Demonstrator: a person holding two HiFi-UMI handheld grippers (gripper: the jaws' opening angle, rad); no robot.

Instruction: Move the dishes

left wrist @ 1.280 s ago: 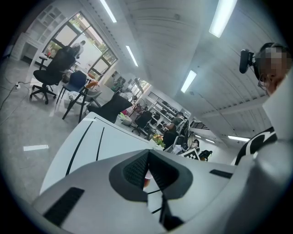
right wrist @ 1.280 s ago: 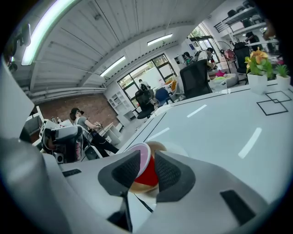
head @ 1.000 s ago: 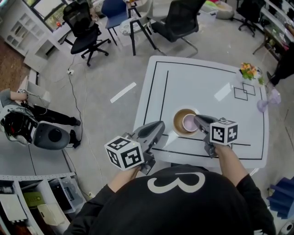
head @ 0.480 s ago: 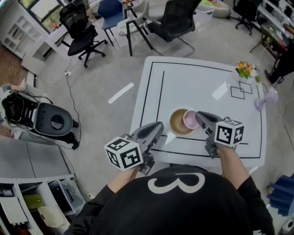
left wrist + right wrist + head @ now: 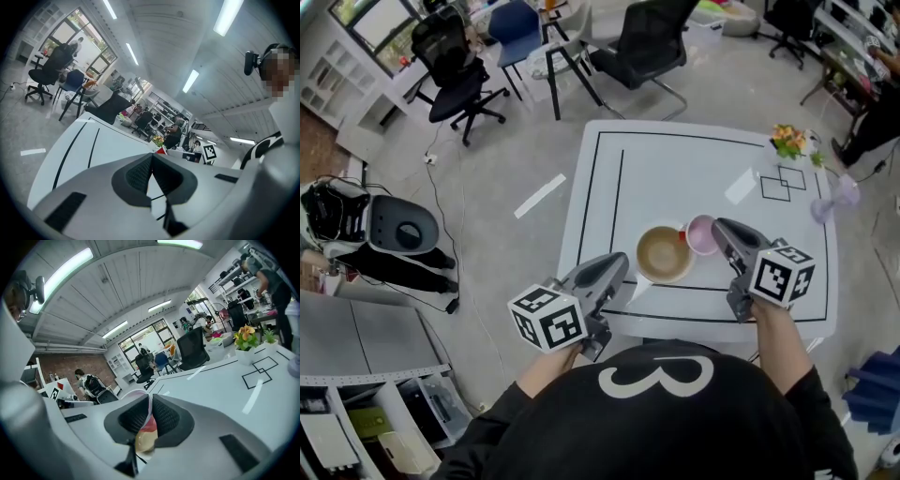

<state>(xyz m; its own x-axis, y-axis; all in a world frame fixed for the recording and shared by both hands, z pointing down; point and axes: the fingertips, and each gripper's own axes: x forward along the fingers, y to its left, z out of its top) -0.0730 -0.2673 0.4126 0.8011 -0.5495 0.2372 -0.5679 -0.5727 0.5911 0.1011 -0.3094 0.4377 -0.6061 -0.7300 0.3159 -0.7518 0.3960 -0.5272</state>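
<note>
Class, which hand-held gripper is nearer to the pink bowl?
The right. The right hand-held gripper holds the pink bowl by its rim; the left hand-held gripper is apart, beyond the brown plate, at the table edge.

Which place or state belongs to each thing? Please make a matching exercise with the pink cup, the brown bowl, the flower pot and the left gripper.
Things:
1. pink cup
2. brown bowl
3. flower pot
4. left gripper

Places or states:
A. at the far right corner of the table
B. empty, jaws together
C. rim held in the right gripper
D. on the table, between the two grippers

Pairs: 1-C, 2-D, 3-A, 4-B
</note>
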